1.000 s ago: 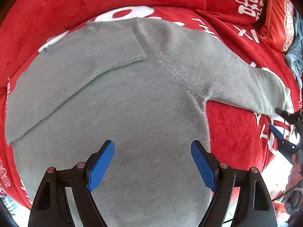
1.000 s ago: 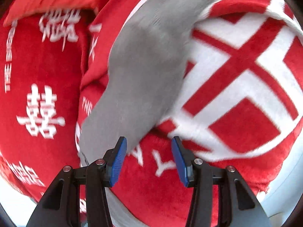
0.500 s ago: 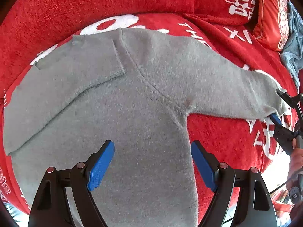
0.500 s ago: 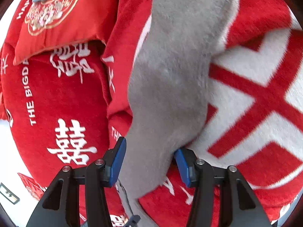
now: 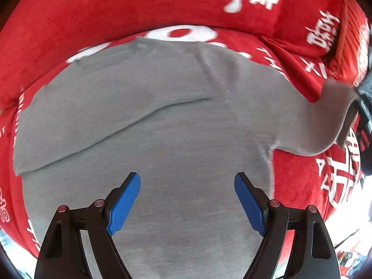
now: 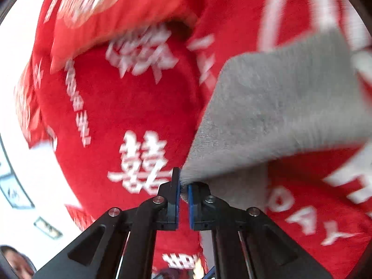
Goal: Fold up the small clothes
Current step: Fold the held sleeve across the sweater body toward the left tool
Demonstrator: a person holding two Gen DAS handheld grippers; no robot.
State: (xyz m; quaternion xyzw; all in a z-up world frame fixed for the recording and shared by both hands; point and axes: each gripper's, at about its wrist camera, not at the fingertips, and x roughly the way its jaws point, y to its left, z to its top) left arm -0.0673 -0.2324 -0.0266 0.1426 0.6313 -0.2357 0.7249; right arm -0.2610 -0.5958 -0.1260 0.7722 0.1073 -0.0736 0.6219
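Note:
A grey knit sweater [image 5: 176, 125] lies spread on a red sofa seat; its left sleeve is folded across the chest. My left gripper [image 5: 187, 200] is open and hovers over the sweater's lower body. The right sleeve [image 5: 330, 121] is lifted off the seat at the far right, where my right gripper [image 5: 362, 111] shows as a dark shape. In the right wrist view my right gripper [image 6: 183, 190] is shut on the sleeve cuff [image 6: 274, 121], which drapes up and to the right.
The red sofa cover [image 5: 116, 16] with white lettering rises as a backrest behind the sweater. A red cushion [image 6: 111, 14] lies at the sofa's end. The seat's front edge drops off at the lower right [image 5: 344, 209].
My right gripper closed on the sleeve cuff and lifted it off the seat toward the sweater body. My left gripper stayed open over the lower body.

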